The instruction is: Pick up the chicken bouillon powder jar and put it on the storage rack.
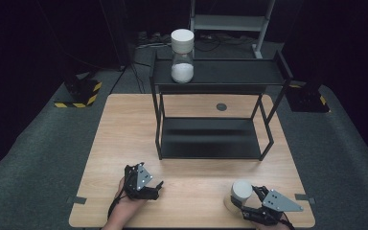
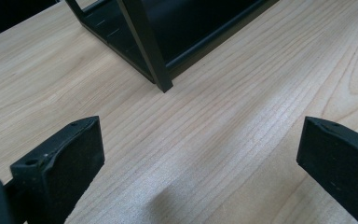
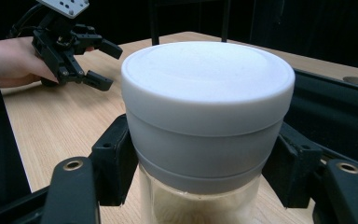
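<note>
right hand-held gripper point(image 3: 205, 186) clamped the near jar point(image 3: 207, 121) just under its lid at the tabletop's point(image 1: 196, 191) front edge; smooth glass, so it might've slipped. left hand-held gripper point(image 2: 200, 158) gaped wide, empty.

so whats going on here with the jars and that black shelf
A person works two hand-held grippers at a wooden table. The right gripper has its jaws closed around a white-lidded glass jar near the table's front edge. The left gripper is open and holds nothing, resting near the front left. A second jar stands on the top level of the black shelf.
</note>
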Demonstrator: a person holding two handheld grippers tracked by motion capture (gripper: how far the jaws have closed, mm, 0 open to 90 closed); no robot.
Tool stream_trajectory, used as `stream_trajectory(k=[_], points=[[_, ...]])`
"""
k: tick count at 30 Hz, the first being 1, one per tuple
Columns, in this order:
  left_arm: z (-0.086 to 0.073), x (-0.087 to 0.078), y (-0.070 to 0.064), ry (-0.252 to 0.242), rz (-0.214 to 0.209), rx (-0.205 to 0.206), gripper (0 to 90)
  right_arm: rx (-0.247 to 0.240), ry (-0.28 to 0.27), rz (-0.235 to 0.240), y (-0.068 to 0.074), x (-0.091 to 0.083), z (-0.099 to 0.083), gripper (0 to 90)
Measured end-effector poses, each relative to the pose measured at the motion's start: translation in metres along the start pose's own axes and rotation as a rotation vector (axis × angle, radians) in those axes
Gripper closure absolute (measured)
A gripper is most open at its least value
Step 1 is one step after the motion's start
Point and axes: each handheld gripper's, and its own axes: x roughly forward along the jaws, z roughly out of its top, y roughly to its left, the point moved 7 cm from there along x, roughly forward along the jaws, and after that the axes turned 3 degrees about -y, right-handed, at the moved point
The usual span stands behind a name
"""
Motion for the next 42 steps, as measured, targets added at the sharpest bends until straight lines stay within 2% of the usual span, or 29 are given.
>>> stream_trajectory(k=[17, 36, 42], points=[[0.000, 0.000, 0.001, -0.003, -0.004, -0.004, 1.0, 0.013, 0.007, -0.020, -0.001, 0.000, 0.003, 34.3], [-0.001, 0.000, 0.000, -0.007, -0.005, -0.001, 1.0, 0.029, -0.111, -0.207, 0.000, -0.024, 0.014, 34.3], [-0.001, 0.000, 0.000, -0.007, -0.005, -0.001, 1.0, 0.022, -0.131, -0.243, -0.002, -0.031, 0.022, 34.3]])
